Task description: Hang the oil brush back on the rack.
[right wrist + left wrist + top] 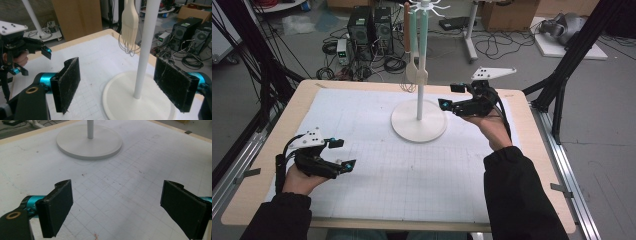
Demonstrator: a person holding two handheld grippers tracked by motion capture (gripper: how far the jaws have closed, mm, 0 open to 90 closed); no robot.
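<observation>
A white stand (pixel 418 125) with a round base and a thin pole (pixel 419 100) stands at the middle back of the table. From its top hooks hang several utensils, among them a mint-handled one (pixel 414 35) and a cream brush (pixel 130 20). My right gripper (pixel 450 96) hovers just right of the pole with its jaws pointing left. In the right gripper view the right gripper (pixel 120 85) is open, and the pole (pixel 145 50) rises in the gap beyond the pads, untouched. My left gripper (pixel 344 153) rests low at the front left. It is open over bare mat (pixel 117 207).
A white gridded mat (pixel 412 170) covers the wooden table (pixel 262 165). Beyond the far edge, computer towers (pixel 371 27), cables and boxes sit on the floor. Black frame struts (pixel 572 55) rise at the right. The stand's base (pixel 88 142) lies ahead of the left gripper.
</observation>
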